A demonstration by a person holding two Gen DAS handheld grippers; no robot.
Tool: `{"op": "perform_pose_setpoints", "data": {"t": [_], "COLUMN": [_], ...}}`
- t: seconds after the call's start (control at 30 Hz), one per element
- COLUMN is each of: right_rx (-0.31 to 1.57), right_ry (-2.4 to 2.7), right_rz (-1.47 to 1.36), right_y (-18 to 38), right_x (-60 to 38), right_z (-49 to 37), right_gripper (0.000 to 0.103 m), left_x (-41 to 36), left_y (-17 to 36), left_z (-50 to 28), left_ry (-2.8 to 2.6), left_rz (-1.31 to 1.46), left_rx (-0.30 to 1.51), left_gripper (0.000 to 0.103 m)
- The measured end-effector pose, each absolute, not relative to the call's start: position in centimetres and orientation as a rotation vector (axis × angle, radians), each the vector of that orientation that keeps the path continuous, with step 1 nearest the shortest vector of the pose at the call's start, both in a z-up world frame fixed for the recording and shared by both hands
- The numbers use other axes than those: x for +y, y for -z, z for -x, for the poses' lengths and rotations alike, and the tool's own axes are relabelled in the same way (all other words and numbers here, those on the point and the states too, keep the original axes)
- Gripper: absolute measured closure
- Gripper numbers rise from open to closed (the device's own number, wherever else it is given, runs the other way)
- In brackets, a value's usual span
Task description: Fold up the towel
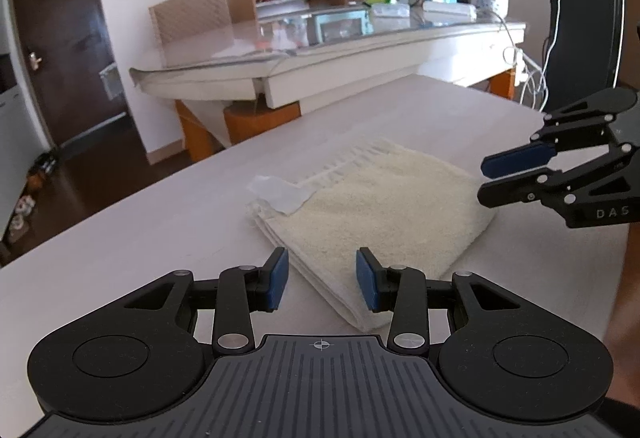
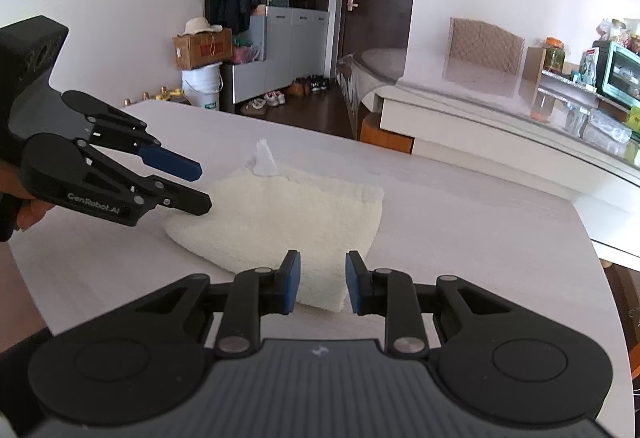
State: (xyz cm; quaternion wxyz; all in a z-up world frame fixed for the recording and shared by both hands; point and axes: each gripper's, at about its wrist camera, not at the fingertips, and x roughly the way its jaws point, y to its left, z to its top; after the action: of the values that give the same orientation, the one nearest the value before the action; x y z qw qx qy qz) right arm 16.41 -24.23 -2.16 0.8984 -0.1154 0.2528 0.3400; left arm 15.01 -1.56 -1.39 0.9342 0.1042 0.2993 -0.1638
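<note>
A folded towel [image 1: 372, 214] lies mid-tabletop [image 1: 140, 238], label at its 10 o'clock corner. The left tool [image 1: 322, 280] and right tool [image 2: 322, 282] hover with jaws parted and empty. Any further fold likely needs both to pinch matching corners and lift evenly.

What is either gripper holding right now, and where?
Nothing: the left gripper and right gripper are both open, clear of the folded towel.
</note>
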Motion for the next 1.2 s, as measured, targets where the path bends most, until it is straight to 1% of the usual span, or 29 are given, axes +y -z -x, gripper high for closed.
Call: {"op": "perform_pose_setpoints", "data": {"t": [0.2,0.33,0.4,0.47,0.5,0.53,0.57,0.6,0.67,0.7,0.77,0.8,0.83,0.87,0.9,0.93,1.0,1.07,1.2], "right_rx": [0.562,0.562,0.558,0.566,0.573,0.578,0.580,0.584,0.586,0.583,0.577,0.573,0.569,0.565,0.561,0.556,0.548,0.540,0.532], "right_ry": [-0.737,-0.722,-0.705,-0.682,-0.669,-0.656,-0.643,-0.629,-0.608,-0.600,-0.585,-0.580,-0.576,-0.573,-0.573,-0.574,-0.573,-0.569,-0.555], "right_rz": [0.238,0.167,0.163,0.148,0.141,0.135,0.132,0.133,0.136,0.136,0.133,0.122,0.108,0.093,0.078,0.067,0.059,0.060,0.052], "right_y": [3.1,2.0,1.3,0.9,0.8,0.6,0.5,0.4,0.1,-0.1,-0.6,-0.8,-1.0,-1.2,-1.4,-1.6,-1.8,-2.1,-2.6], "right_x": [-23.8,-24.7,-25.1,-25.6,-25.7,-25.9,-26.0,-26.0,-26.1,-26.1,-26.1,-26.2,-26.3,-26.4,-26.6,-26.7,-26.8,-26.8,-27.2], "right_z": [-16.3,-16.5,-16.4,-16.5,-16.5,-16.4,-16.4,-16.3,-16.0,-15.8,-15.2,-14.9,-14.7,-14.4,-14.2,-14.0,-13.5,-13.1,-12.3], "right_gripper": [0.075,0.075,0.075,0.074,0.074,0.071,0.066,0.065,0.056,0.053,0.043,0.041,0.037,0.032,0.030,0.025,0.022,0.012,0.008], "left_x": [-2.3,-2.0,-2.1,-2.3,-2.4,-2.4,-2.5,-2.6,-2.7,-2.8,-2.8,-2.8,-2.9,-2.9,-3.0,-3.0,-3.1,-3.2,-3.4], "left_y": [2.2,1.8,1.6,1.3,1.2,1.0,0.9,0.9,0.5,0.4,0.1,0.0,-0.1,-0.3,-0.3,-0.5,-0.7,-0.9,-1.0], "left_z": [-14.6,-14.5,-14.3,-13.7,-13.4,-13.2,-12.9,-12.8,-12.1,-11.7,-11.0,-10.9,-10.5,-10.2,-10.0,-9.7,-9.1,-8.5,-7.9], "left_ry": [0.357,0.337,0.328,0.317,0.309,0.308,0.306,0.306,0.306,0.304,0.301,0.300,0.297,0.293,0.292,0.288,0.285,0.280,0.264], "left_rz": [-0.200,-0.178,-0.188,-0.192,-0.190,-0.187,-0.184,-0.182,-0.176,-0.175,-0.175,-0.174,-0.174,-0.173,-0.172,-0.170,-0.165,-0.158,-0.150], "left_rx": [0.637,0.638,0.637,0.627,0.622,0.621,0.621,0.620,0.613,0.611,0.606,0.604,0.602,0.599,0.599,0.597,0.590,0.584,0.581], "left_gripper": [0.062,0.062,0.058,0.045,0.043,0.042,0.041,0.040,0.034,0.033,0.028,0.026,0.023,0.020,0.019,0.016,0.013,0.010,0.009]}}
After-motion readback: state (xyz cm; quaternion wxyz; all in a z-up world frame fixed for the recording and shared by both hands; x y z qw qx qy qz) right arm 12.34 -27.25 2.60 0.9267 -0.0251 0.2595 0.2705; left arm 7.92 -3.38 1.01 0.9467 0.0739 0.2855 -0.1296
